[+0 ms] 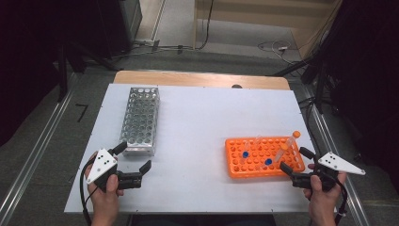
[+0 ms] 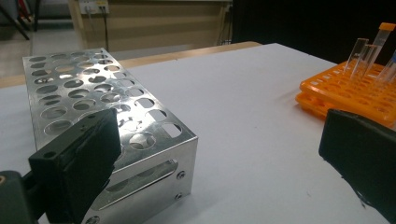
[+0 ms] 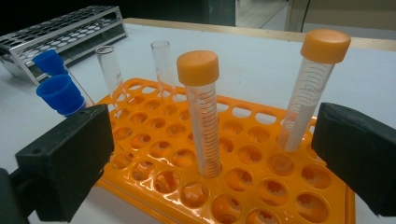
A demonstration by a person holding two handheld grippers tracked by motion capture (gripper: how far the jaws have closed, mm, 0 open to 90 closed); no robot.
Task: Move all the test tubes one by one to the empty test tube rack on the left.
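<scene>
orange rack: i see it on the right half of the counter, its near right corner just ahead of my right claw; through the right gripper view its rows of round holes lie between my two black jaws.
orange-capped tubes: two stand upright in the rack, one near the middle and one toward the right edge, both clear with printed scale marks.
blue-capped tubes: two sit at the rack's left side in the right gripper view, leaning a little.
open glass tubes: two uncapped ones stand at the rack's far side.
right claw: my jaws stand wide apart, nothing between the pads, held just off the rack's corner and touching no tube.
left claw: also spread wide and gripping nothing, low over the counter just beside the near end of the metal rack.
metal rack: steel, perforated with round holes, on the left half of the counter, well apart from the orange rack; in the left gripper view its near corner sits right behind my left jaw.
counter: white top with a wooden strip along the far edge.
</scene>
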